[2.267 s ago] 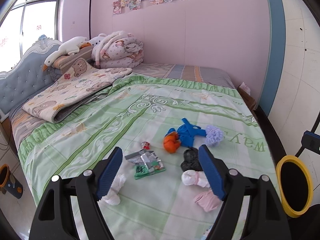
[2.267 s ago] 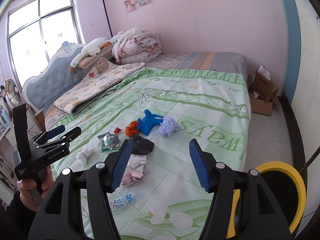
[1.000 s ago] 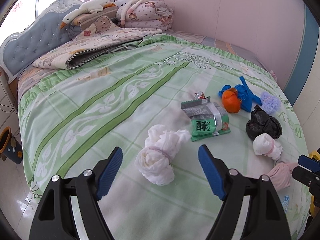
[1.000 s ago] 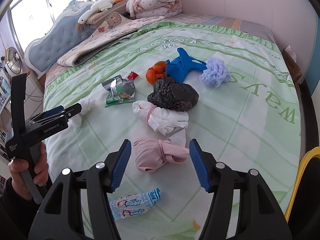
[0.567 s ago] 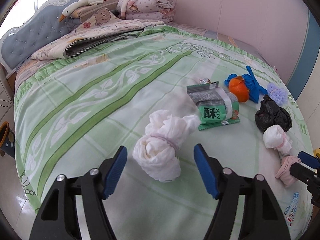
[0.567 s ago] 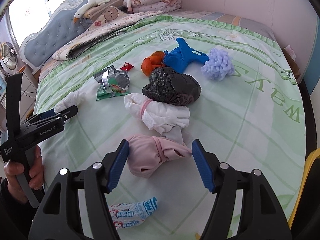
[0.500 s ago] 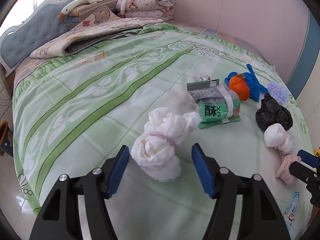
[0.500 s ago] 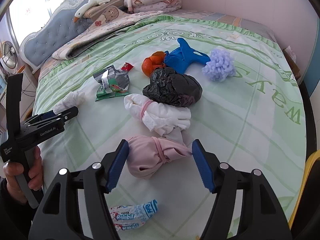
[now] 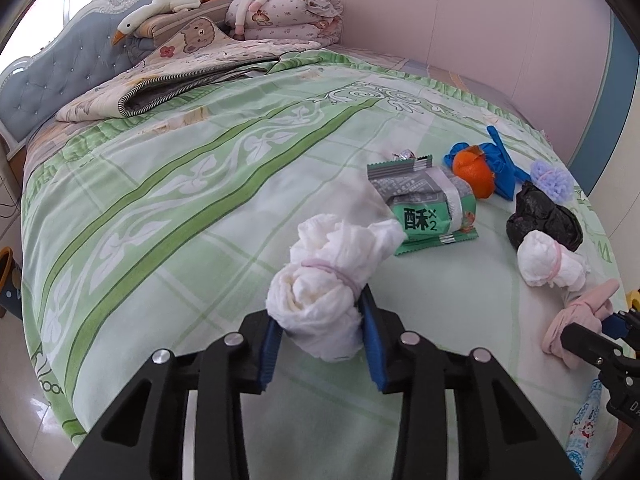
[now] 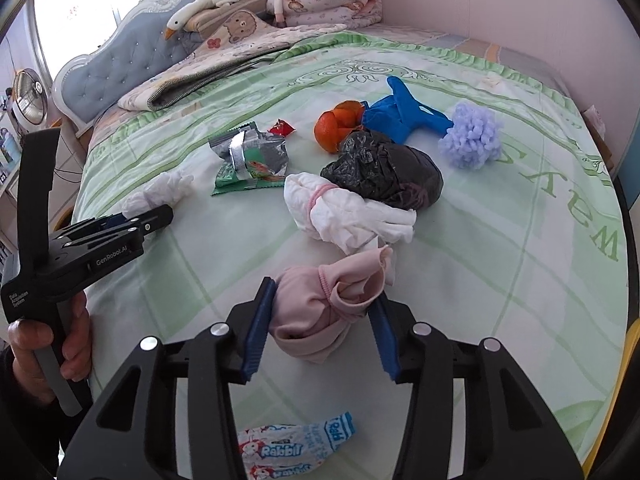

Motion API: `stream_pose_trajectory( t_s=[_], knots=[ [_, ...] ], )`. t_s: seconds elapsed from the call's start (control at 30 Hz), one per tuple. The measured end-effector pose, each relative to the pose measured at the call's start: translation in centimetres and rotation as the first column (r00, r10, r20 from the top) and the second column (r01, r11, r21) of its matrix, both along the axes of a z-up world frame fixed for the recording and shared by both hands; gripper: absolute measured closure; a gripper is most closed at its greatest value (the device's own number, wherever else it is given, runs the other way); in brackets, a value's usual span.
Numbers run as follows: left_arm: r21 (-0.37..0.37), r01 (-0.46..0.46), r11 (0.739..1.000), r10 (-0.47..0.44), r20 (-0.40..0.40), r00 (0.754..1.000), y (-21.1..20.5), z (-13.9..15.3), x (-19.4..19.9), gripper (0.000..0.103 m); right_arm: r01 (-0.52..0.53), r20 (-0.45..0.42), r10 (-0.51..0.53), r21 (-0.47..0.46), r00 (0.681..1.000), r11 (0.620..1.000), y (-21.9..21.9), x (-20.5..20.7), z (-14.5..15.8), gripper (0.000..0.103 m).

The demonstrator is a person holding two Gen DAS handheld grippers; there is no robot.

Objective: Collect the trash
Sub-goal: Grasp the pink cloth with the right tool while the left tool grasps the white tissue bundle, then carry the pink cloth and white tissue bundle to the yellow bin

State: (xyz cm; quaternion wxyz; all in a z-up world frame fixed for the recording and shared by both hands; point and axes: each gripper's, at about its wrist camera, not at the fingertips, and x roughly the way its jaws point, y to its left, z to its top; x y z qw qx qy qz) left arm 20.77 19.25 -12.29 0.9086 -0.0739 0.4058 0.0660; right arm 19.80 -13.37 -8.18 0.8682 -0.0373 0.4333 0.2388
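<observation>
On the green bedspread (image 9: 160, 208) my left gripper (image 9: 320, 312) has its jaws closing, both blue pads touching a white tissue bundle (image 9: 320, 280) tied with a pink band. In the right wrist view my right gripper (image 10: 324, 296) is closing too, its pads against the sides of a pink cloth bundle (image 10: 312, 312). Beyond lie a second white bundle (image 10: 344, 212), a black bag (image 10: 384, 172), orange peel (image 10: 336, 124), a blue glove (image 10: 400, 112), a green snack wrapper (image 10: 252, 164) and a Rabbit candy wrapper (image 10: 288, 444).
A purple pompom (image 10: 472, 140) and a red sweet wrapper (image 10: 282, 128) lie farther up the bed. A folded quilt (image 9: 192, 68), pillows and a blue headboard (image 9: 60, 76) fill the far left. A yellow-rimmed bin (image 10: 634, 340) shows past the bed's right edge.
Both pairs of jaws have narrowed from wide apart onto their bundles: the left on the white one, the right on the pink one. The right gripper has edged lower and closer to the pink bundle.
</observation>
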Motion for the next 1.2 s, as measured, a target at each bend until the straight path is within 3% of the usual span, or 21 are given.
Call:
stream_pose_trajectory(
  t_s=[0.27, 0.7, 1.2],
  knots=[
    [-0.025, 0.012, 1.000, -0.011, 0.035, 0.999, 0.2, 0.8, -0.5, 0.069, 0.000, 0.022, -0.001, 0.024, 1.000, 1.000, -0.7, -0.7, 1.6, 0.060],
    [0.034, 0.002, 0.999, -0.006, 0.099, 0.995, -0.5, 5.0, -2.2, 0.069, 0.015, 0.056, -0.020, 0.081, 0.998, 0.997, -2.6, -2.3, 5.3, 0.060],
    [0.093, 0.103, 0.990, -0.119, 0.195, 0.974, -7.3, 11.6, -4.4, 0.069, 0.075, 0.153, -0.091, 0.110, 0.984, 0.991, -9.0, -5.4, 11.8, 0.060]
  ],
)
